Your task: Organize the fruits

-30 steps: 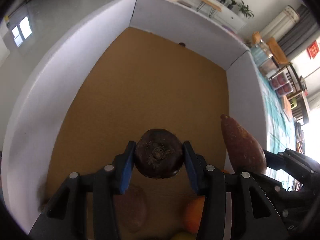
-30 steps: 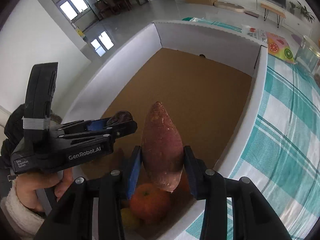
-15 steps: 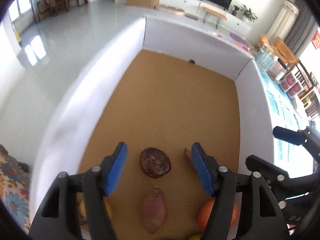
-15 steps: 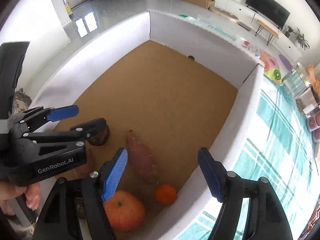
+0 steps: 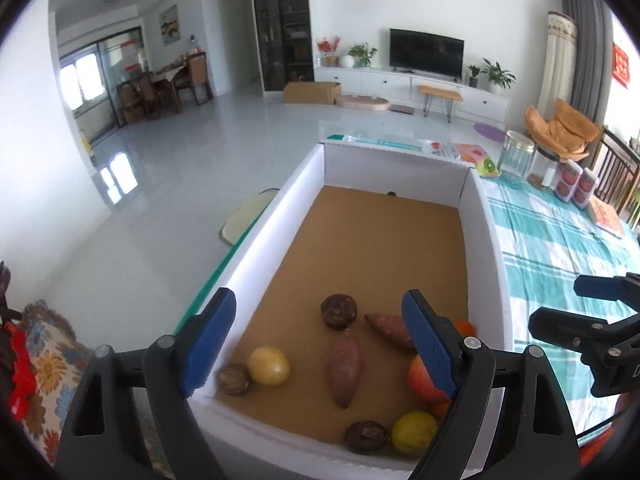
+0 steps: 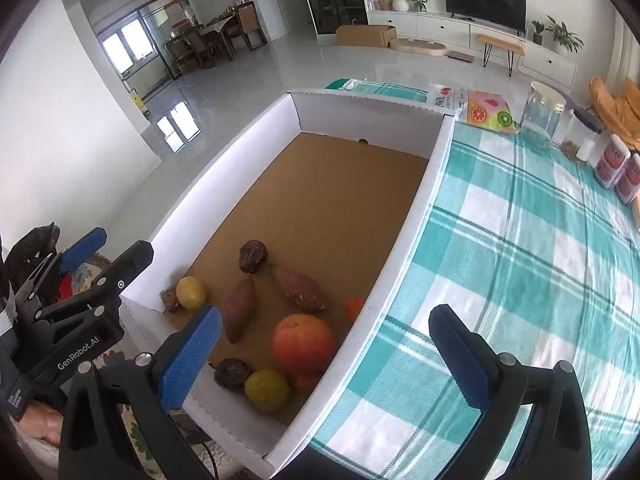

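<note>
Small orange fruit [image 5: 465, 326] half hidden behind left hand-held gripper [image 5: 318, 348]

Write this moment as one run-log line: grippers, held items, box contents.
left gripper: opening, empty | right gripper: opening, empty | box: two sweet potatoes, large orange fruit, other fruits inside

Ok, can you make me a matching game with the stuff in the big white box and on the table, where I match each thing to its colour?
Things:
1. round fruit in the near left corner of the white cardboard box
2. biggest round fruit
3. checked tablecloth
4. pads on the left gripper and right gripper

Colours:
A. teal and white
B. blue
C. yellow
D. orange-red

Pairs: 1-C, 2-D, 3-A, 4-B
</note>
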`<state>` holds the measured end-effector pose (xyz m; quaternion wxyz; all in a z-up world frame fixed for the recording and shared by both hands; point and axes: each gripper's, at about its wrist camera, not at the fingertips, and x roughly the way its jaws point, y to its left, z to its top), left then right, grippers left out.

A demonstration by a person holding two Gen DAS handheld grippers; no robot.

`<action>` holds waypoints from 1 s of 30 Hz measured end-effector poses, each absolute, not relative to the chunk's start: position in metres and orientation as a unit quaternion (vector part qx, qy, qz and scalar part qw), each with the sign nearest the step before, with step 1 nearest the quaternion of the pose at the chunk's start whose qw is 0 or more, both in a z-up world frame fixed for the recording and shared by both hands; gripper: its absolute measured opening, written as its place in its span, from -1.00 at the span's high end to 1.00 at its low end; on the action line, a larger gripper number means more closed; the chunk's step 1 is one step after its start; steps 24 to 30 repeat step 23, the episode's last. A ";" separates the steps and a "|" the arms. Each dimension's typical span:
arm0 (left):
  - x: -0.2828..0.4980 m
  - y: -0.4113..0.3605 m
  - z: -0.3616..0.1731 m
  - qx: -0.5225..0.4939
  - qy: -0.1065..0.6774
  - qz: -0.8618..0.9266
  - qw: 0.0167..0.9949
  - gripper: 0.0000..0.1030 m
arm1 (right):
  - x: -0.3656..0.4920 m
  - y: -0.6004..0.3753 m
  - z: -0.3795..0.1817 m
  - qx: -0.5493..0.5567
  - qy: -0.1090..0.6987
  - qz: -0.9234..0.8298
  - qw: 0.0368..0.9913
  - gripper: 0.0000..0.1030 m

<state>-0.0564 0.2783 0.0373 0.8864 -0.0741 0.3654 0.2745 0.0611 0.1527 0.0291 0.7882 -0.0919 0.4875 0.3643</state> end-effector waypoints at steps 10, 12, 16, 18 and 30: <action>-0.073 0.279 0.039 -0.056 0.370 0.321 0.870 -0.69 | 0.016 0.163 0.032 -0.112 0.474 0.358 0.797 -0.99; -0.073 0.278 0.037 -0.059 0.373 0.316 0.870 -0.69 | 0.015 0.165 0.028 -0.118 0.476 0.353 0.797 -0.99; -0.077 0.280 0.035 -0.065 0.378 0.305 0.872 -0.69 | 0.016 0.168 0.024 -0.124 0.479 0.345 0.798 -0.99; -0.079 0.283 0.034 -0.070 0.379 0.301 0.872 -0.69 | 0.015 0.168 0.023 -0.128 0.478 0.343 0.798 -0.99; -0.079 0.287 0.030 -0.094 0.382 0.289 0.873 -0.69 | 0.016 0.170 0.023 -0.129 0.478 0.341 0.799 -0.99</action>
